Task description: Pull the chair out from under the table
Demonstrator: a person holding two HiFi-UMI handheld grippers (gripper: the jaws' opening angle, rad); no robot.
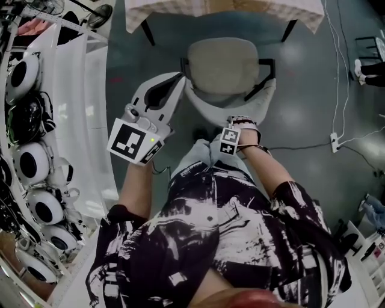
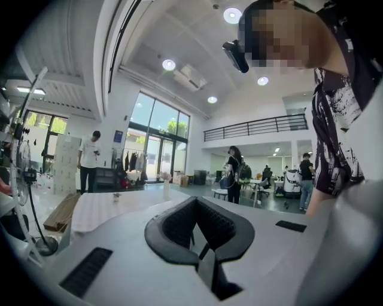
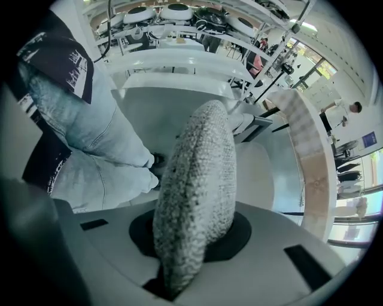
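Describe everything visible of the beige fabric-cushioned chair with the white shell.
The chair has a beige woven-fabric seat and a padded backrest set in a white shell, on black legs. It stands upright on the dark floor, its seat facing the cloth-covered table and mostly clear of the table's edge. The right gripper is clamped on the backrest's top edge.

A beige woven-fabric armchair (image 1: 225,66) with a pale grey back shell and black armrests stands upright on the dark floor. Its seat front is close by the edge of the checked-cloth-covered bench (image 1: 168,15), and its back faces away from it. The right claw (image 1: 242,124) pinches the back's padded top.
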